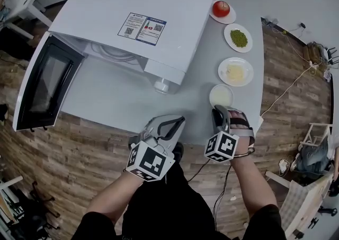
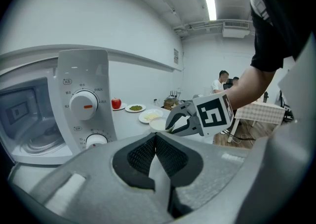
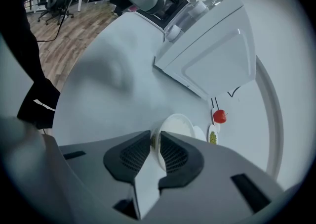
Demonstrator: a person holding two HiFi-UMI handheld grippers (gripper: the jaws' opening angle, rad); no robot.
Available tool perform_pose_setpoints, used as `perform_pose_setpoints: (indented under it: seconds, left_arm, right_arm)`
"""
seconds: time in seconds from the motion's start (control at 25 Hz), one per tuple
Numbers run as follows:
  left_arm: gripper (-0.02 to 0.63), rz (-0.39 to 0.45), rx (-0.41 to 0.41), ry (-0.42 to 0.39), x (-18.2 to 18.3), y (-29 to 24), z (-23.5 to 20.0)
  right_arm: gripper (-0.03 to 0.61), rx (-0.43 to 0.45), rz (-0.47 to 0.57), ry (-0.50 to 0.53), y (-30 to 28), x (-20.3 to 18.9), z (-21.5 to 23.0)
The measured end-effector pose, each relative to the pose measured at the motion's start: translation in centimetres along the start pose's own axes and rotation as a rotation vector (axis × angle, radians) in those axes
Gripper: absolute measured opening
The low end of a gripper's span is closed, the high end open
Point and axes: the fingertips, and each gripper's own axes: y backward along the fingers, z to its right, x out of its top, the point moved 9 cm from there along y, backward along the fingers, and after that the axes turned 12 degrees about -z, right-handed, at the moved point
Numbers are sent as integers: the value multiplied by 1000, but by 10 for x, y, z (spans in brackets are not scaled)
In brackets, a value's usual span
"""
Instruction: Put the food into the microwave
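Note:
A small white bowl [image 1: 221,96] of pale food stands near the table's front edge. My right gripper [image 1: 218,110] is at its near side. In the right gripper view the bowl's rim [image 3: 180,126] stands between the pads, and my right gripper [image 3: 155,141] is shut on it. The white microwave [image 1: 143,6] sits to the left with its door [image 1: 45,82] swung open. My left gripper [image 1: 180,120] hovers over the table edge in front of the microwave, shut with nothing in it [image 2: 155,136]. In the left gripper view my right gripper [image 2: 170,128] is at the bowl [image 2: 159,124].
Behind the bowl stand a plate of pale yellow food [image 1: 235,72], a plate of green food [image 1: 238,37] and a plate with a red tomato [image 1: 221,8]. The microwave's dials [image 2: 83,105] face my left gripper. Wooden floor and cables lie to the right.

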Motion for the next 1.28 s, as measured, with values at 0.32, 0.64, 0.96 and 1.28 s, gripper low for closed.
perform_pose_setpoints:
  seconds: [0.32, 0.64, 0.96, 1.28]
  left_arm:
    - [6, 5, 12, 11, 2, 9, 4]
    - [6, 2, 43, 22, 5, 27, 4]
    - [6, 1, 67, 36, 17, 51, 15]
    - [6, 3, 131, 53, 35, 89, 38]
  right_arm:
    - [60, -26, -33, 45, 0, -3, 0]
    - [58, -60, -30, 70, 10, -6, 2]
    - [58, -96, 19, 76, 49, -6, 8]
    - [57, -101, 83, 98, 96, -15, 6]
